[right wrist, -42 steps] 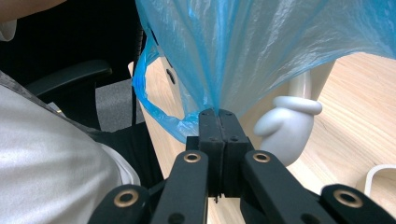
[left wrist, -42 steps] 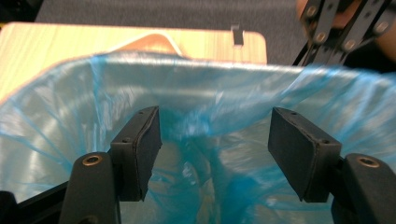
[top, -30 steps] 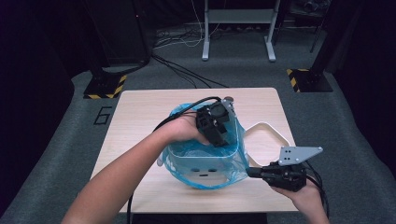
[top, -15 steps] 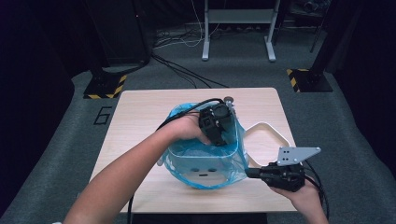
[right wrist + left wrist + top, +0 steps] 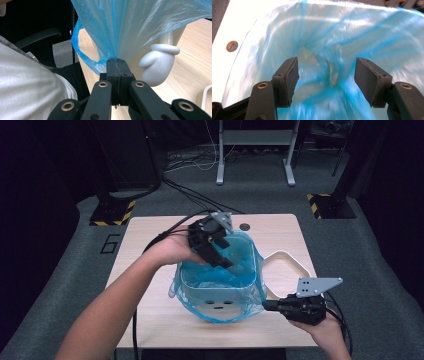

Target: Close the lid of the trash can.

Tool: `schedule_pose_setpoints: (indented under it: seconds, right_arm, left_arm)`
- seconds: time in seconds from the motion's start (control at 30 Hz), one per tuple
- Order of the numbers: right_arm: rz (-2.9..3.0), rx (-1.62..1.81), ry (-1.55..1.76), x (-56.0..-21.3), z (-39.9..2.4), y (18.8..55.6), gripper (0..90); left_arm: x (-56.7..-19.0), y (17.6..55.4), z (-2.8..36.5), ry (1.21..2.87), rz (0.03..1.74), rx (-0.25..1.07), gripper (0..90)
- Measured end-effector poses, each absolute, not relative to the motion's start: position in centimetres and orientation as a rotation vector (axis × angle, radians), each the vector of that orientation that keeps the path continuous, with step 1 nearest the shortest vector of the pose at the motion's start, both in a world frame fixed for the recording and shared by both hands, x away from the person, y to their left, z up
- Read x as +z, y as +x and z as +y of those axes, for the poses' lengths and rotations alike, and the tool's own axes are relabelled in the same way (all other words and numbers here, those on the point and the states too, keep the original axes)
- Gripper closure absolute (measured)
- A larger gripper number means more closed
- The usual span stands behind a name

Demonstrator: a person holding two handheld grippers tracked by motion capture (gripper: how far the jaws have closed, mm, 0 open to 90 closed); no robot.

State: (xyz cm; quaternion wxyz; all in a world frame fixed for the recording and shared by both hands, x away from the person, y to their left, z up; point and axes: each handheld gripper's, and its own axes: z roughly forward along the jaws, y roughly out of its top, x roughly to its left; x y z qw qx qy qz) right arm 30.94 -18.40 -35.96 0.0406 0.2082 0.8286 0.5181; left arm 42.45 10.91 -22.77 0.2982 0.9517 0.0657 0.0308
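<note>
At the centre of the high view we see a thin, crinkly, translucent blue bag (image 5: 240, 265) lining a small white bin (image 5: 217, 295) — smooth, rounded plastic — on the pale wooden table (image 5: 150, 320). Our right gripper (image 5: 267, 306), lower right, has its jaws clamped on a gathered pinch of the film, pulling it taut. Our left gripper (image 5: 225, 262), above the bin's mouth, holds its jaws parted with nothing between them — only blurred blue folds beyond.
</note>
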Motion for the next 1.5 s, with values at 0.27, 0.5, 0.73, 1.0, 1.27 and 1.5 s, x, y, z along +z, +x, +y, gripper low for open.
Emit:
schedule_pose_setpoints:
  seconds: [0.27,0.5,0.73,1.0,1.27,1.5]
  right_arm:
    - [2.552,1.58,0.647,-36.2,-18.3,31.1,90.0]
    - [2.545,1.582,0.653,-36.2,-18.6,31.1,90.0]
    - [2.426,1.688,0.651,-34.6,-19.8,30.1,73.3]
    - [2.315,1.644,0.729,-33.8,-21.7,30.5,72.1]
    - [2.297,1.442,0.831,-35.7,-21.5,33.0,71.9]
    - [2.295,1.346,0.891,-37.8,-21.3,34.9,71.7]
  left_arm:
    - [-24.6,43.0,12.9,2.554,0.226,0.044,37.9]
    - [-25.8,43.3,12.0,2.606,0.208,0.069,37.4]
    - [-25.4,42.9,12.0,2.566,0.174,0.081,36.7]
    - [-23.0,41.5,15.5,2.39,0.216,0.063,37.4]
    - [-22.7,40.0,20.0,2.205,0.268,0.094,37.5]
    - [-23.8,39.5,22.1,2.153,0.315,0.109,37.6]
